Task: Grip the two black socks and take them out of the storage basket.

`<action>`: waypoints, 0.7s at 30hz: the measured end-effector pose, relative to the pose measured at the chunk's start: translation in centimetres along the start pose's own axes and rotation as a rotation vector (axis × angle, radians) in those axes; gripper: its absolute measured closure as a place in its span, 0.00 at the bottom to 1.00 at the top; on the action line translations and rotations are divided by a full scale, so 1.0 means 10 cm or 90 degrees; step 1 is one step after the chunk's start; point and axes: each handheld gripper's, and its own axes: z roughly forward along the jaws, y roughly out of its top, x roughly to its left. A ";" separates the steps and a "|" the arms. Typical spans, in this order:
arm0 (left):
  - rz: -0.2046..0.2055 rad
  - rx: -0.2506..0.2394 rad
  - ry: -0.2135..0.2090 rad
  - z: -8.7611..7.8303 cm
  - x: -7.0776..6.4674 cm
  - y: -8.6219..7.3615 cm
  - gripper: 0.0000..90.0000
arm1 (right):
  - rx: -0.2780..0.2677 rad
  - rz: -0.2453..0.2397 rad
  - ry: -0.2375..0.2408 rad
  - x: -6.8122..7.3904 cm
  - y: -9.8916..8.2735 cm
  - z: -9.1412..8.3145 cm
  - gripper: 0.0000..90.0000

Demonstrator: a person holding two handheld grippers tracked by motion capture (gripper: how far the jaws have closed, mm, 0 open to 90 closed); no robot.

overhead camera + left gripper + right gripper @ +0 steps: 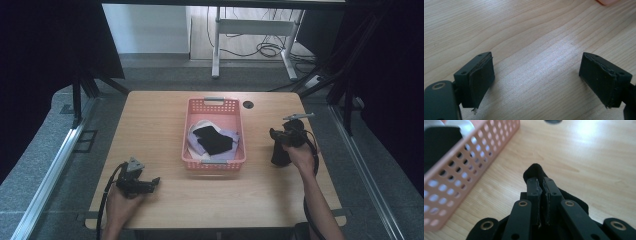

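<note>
Black cloth (534,171) sits pinched between the right gripper (540,185) fingers; left gripper (536,75) fingers spread wide over bare table (524,30).

The pink basket (461,167) is cut off by the right gripper view's left and top edges, its contents blurred. A black cloth (535,171) lies mostly hidden beneath the right gripper (541,185). In the left gripper view, a pink corner (606,2) is clipped at the top edge.

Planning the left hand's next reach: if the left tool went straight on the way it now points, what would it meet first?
Probably the pink basket. The left tool, jaws open and empty, points across bare table, with a pink corner at the far end of its view. Depth is unclear, so it may pass just beside the basket.
</note>
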 end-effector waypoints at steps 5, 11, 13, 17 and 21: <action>0.001 0.000 0.000 0.00 0.00 0.00 0.14 | 0.030 0.007 0.006 -0.02 -0.12 0.16 0.93; 0.001 0.000 0.000 0.00 0.00 0.00 0.14 | 0.050 0.025 0.023 -0.04 -0.22 0.28 0.85; 0.001 0.000 0.000 0.00 0.00 0.00 0.14 | 0.048 0.030 0.026 -0.04 -0.22 0.28 0.82; 0.001 0.000 0.000 0.00 0.00 0.00 0.14 | 0.015 0.041 0.031 -0.04 -0.12 0.13 0.76; -0.001 0.000 0.000 0.00 0.00 0.00 0.14 | -0.013 0.035 0.049 0.00 -0.01 0.00 0.70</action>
